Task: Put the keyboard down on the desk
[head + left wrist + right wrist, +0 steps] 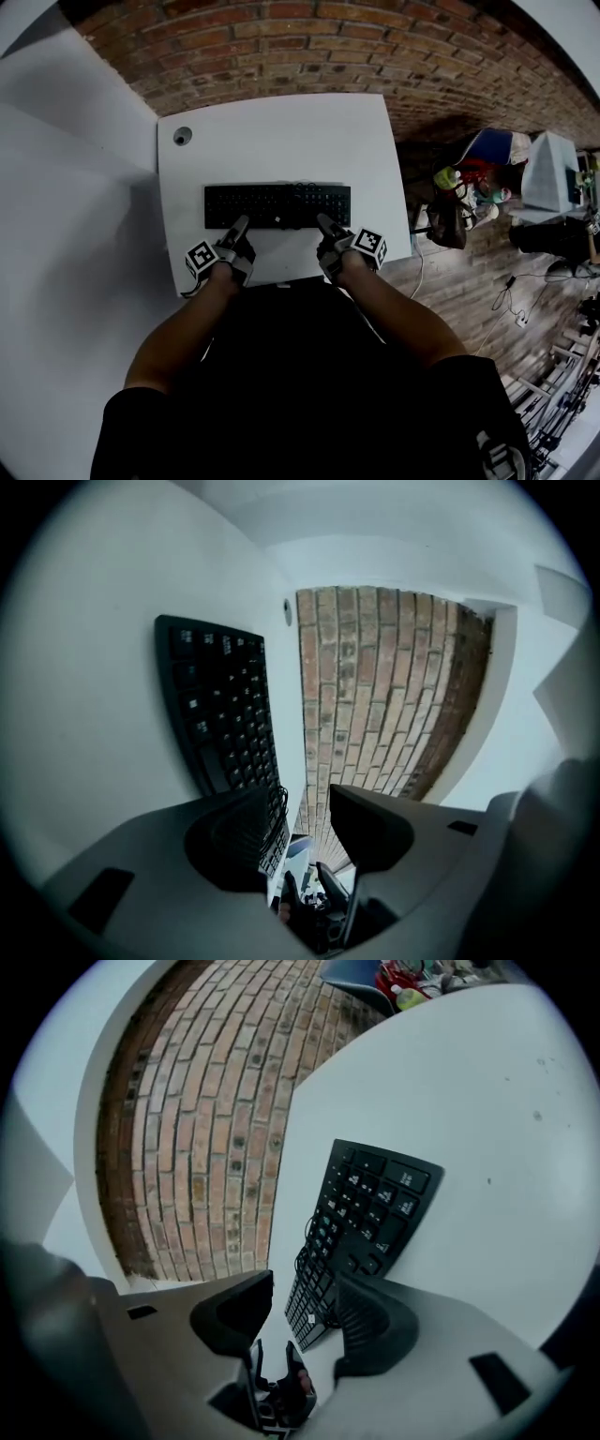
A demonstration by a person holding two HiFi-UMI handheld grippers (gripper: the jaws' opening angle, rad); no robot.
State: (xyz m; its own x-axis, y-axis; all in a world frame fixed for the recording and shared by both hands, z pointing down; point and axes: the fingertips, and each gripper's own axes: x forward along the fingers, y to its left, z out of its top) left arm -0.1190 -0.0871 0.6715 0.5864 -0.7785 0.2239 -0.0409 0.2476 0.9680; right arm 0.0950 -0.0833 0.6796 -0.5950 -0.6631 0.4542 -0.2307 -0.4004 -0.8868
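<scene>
In the head view, the flat black plastic keyboard (277, 204) lies level on the white rectangular worktop (281, 141), with the left tongs (238, 229) and right tongs (325, 228) at its near edge. The left gripper view shows the jaws apart and gripping nothing, one close by that edge. The right gripper view shows the same. If either is drawn back carelessly, a jaw could catch the edge and drag the keyboard askew.

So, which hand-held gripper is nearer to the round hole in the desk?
The left hand-held gripper, by the end of the keyboard on the side of the hole; the right hand-held gripper is by the other end.
</scene>
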